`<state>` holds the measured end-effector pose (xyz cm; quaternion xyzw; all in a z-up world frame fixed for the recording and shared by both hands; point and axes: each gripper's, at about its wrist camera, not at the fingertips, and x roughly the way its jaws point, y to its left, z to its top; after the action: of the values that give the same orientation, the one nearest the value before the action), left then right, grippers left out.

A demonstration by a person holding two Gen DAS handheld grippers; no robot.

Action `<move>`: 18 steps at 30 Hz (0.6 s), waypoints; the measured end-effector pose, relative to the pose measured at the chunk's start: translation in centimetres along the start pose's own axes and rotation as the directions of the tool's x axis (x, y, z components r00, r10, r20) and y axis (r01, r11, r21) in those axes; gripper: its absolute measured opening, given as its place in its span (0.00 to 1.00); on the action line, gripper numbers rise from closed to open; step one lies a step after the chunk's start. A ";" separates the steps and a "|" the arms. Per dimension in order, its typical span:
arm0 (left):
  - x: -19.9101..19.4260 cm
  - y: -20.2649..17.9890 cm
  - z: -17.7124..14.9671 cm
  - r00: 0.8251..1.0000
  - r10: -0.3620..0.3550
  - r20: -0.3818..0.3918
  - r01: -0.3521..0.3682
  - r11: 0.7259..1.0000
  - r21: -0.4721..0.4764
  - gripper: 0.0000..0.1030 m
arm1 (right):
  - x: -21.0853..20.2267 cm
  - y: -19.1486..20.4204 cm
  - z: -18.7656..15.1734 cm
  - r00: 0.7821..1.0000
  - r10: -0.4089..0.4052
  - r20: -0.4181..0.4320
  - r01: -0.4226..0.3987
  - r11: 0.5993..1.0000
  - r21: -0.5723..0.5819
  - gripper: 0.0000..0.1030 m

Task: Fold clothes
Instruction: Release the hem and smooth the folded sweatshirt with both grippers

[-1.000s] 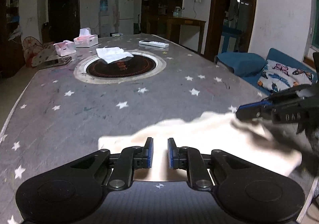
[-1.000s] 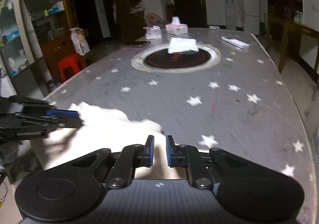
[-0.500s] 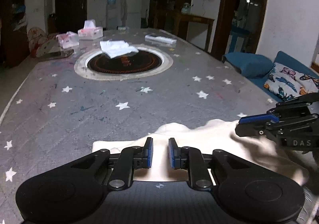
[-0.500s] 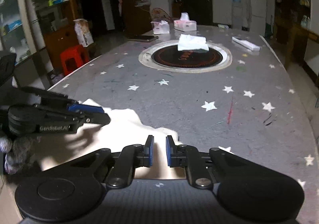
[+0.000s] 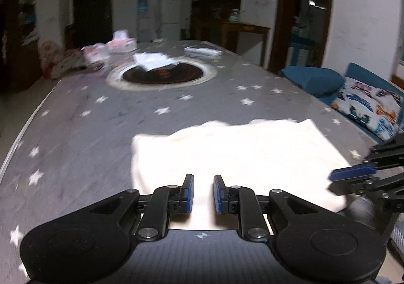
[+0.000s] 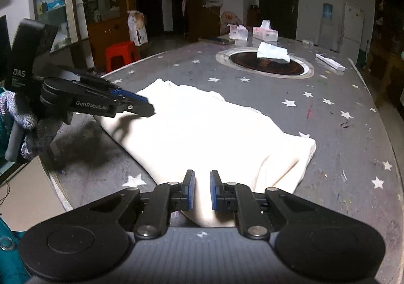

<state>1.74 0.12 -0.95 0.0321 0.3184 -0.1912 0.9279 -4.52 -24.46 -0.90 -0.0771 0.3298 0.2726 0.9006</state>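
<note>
A cream-white folded garment lies flat on the near end of the grey star-patterned table; it also shows in the right wrist view. My left gripper hovers above the garment's near edge, its jaws slightly apart with nothing between them. My right gripper hovers above the garment's other end, jaws slightly apart and empty. Each gripper shows from the side in the other's view, the right one and the left one, both above the cloth's edge.
A round dark inset with a white cloth on it sits mid-table. Tissue boxes and a remote lie at the far end. A blue sofa with cushions stands right of the table; a red stool stands left.
Both grippers have lifted and pulled back from the garment. The cloth now lies flatter and squarer on the table, with both ends showing free of the grippers.
</note>
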 end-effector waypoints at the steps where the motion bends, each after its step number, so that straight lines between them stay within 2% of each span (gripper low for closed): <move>1: -0.1 0.3 -0.2 1.000 -0.004 -0.002 0.004 1.000 -0.018 0.18 | -0.1 -0.2 -0.1 1.000 0.002 -0.006 -0.002 1.000 0.001 0.11; 4: -0.5 0.4 -0.3 1.000 -0.024 -0.015 0.024 0.998 -0.054 0.18 | -0.5 -0.9 -0.3 1.000 -0.002 -0.030 0.002 1.000 -0.011 0.11; 13: -1.5 -2.0 -1.5 0.993 -0.117 -0.028 0.114 0.991 -0.073 0.18 | -2.5 -2.6 -1.4 0.995 -0.053 -0.079 0.049 0.997 -0.061 0.10; 15: -1.8 -2.0 -1.2 0.992 -0.123 -0.032 0.120 0.989 -0.082 0.18 | -3.1 -3.0 -1.2 0.996 -0.034 -0.081 0.031 0.999 -0.040 0.10; 18: -2.2 -1.9 -0.2 0.992 -0.123 -0.001 0.122 0.990 -0.072 0.18 | -3.9 -3.8 -0.2 1.000 -0.006 -0.030 0.007 1.000 0.016 0.11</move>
<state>-0.68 -0.81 0.35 -0.0203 0.3287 -0.2362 0.9142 -5.08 -29.41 1.27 -0.0748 0.3454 0.2658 0.8969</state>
